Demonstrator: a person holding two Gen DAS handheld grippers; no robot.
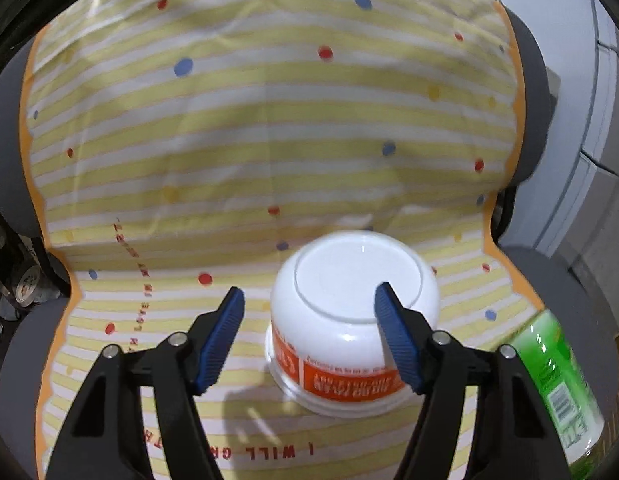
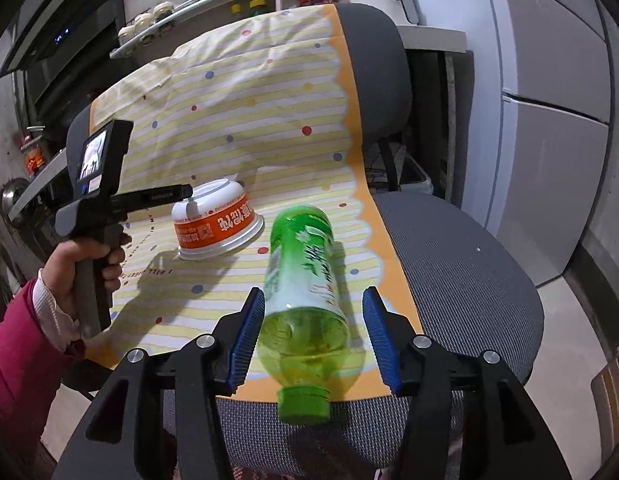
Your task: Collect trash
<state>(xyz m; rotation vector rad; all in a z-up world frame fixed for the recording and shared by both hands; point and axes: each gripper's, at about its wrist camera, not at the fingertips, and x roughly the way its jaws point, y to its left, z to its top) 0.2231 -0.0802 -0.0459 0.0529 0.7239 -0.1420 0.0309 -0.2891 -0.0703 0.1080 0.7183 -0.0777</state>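
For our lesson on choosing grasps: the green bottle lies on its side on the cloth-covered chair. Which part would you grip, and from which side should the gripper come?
Grip the green bottle across its round body just above the cap, coming from the cap end along its length. It lies with its curved sides facing the open right gripper, whose fingers already straddle it. The upturned bowl sits apart to the left, so nothing blocks closing.

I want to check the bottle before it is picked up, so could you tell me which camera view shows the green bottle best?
The right wrist view: the green bottle lies whole on its side between the open right gripper, cap toward the camera. The left wrist view catches only part of its labelled body at the lower right edge.
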